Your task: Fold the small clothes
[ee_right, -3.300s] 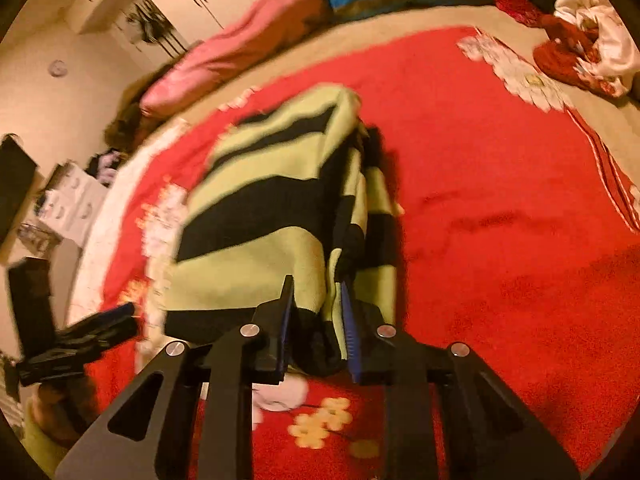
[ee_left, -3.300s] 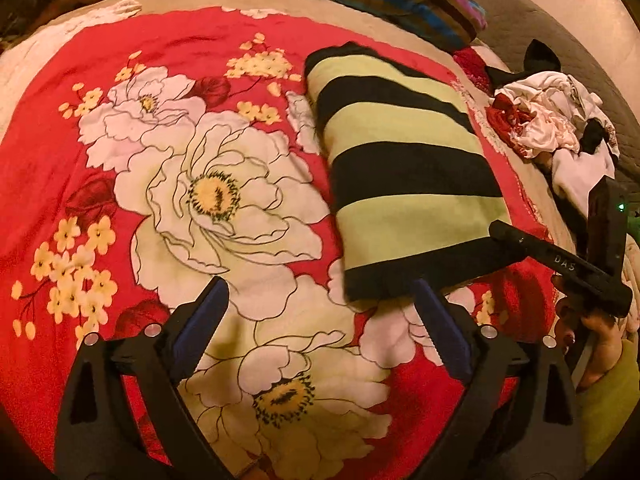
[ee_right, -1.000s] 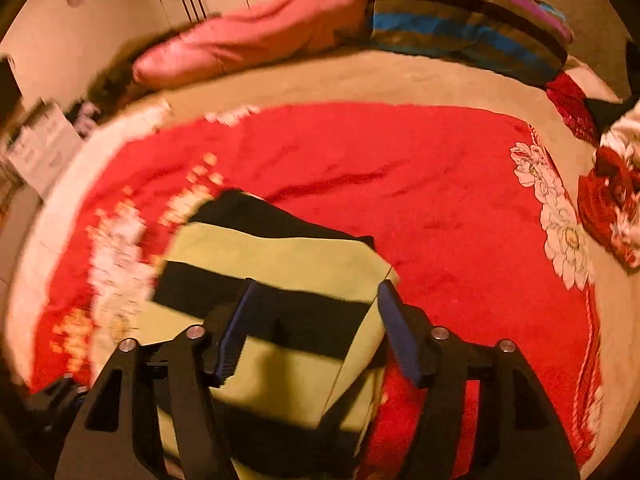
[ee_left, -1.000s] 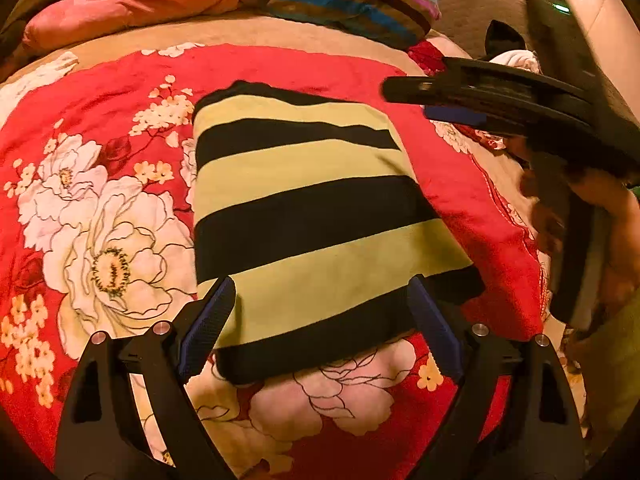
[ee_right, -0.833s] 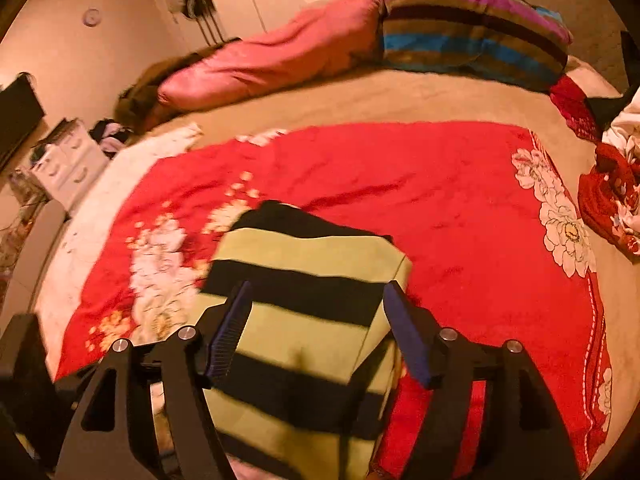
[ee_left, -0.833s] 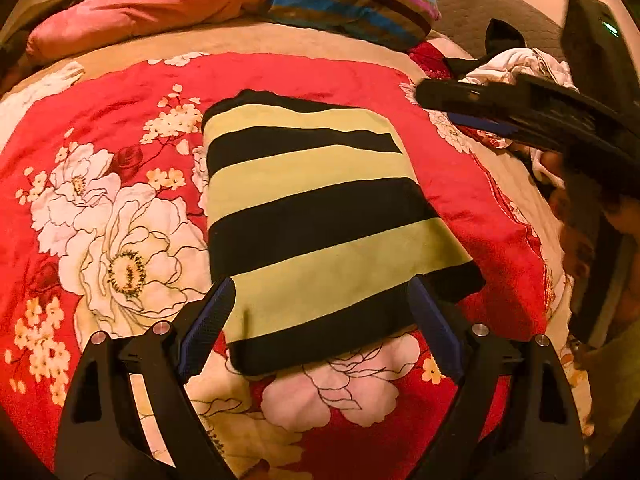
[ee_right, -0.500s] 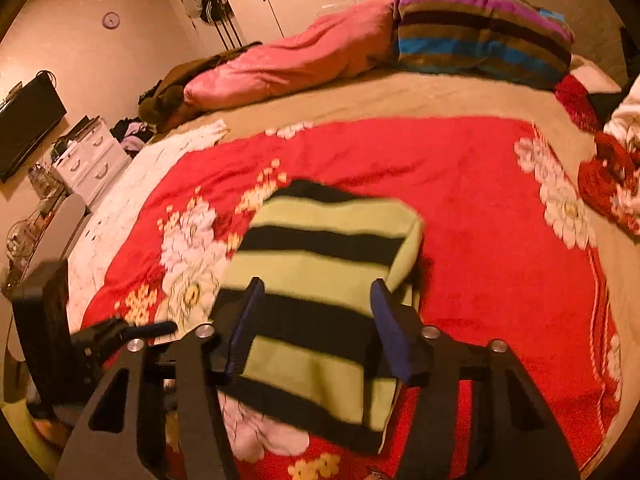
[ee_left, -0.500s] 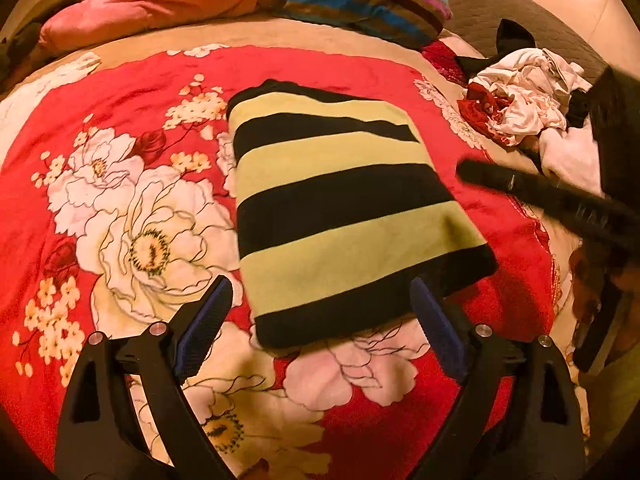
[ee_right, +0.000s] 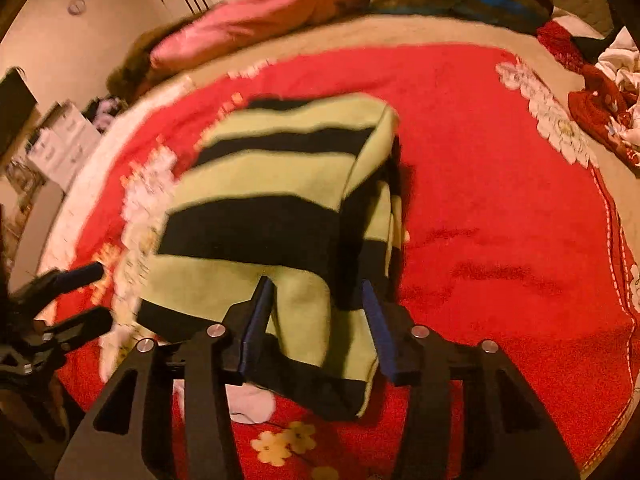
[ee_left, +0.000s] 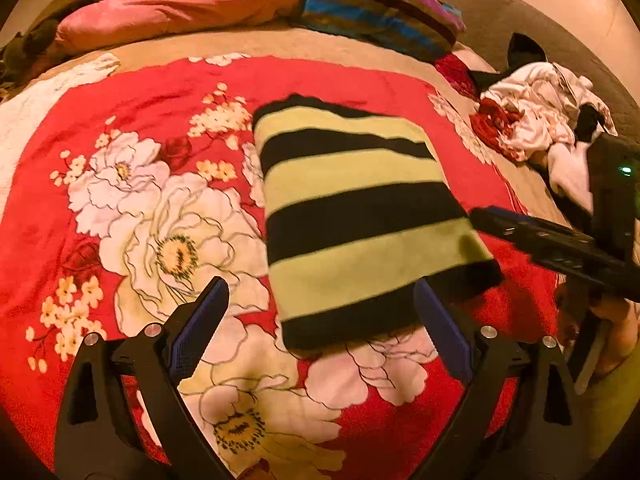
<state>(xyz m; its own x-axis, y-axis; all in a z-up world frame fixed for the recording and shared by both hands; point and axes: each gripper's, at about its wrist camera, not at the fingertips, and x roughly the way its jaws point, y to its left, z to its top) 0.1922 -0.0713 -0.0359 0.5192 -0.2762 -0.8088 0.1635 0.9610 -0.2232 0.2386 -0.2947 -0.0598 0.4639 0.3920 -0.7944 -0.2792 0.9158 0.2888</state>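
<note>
While lying folded, the striped garment runs lengthwise toward the pillows.

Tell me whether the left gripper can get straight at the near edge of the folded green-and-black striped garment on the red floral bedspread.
Probably yes. The left gripper is open, its jaws spread to either side of the striped garment's near black edge, with only the bedspread below. The right gripper sits at the garment's right corner, off that path.

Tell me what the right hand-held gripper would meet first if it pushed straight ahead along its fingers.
Most likely the folded striped garment: the right hand-held gripper has its open fingers straddling the near right corner of it on the red floral blanket. Blur leaves it unclear whether they already touch.
</note>
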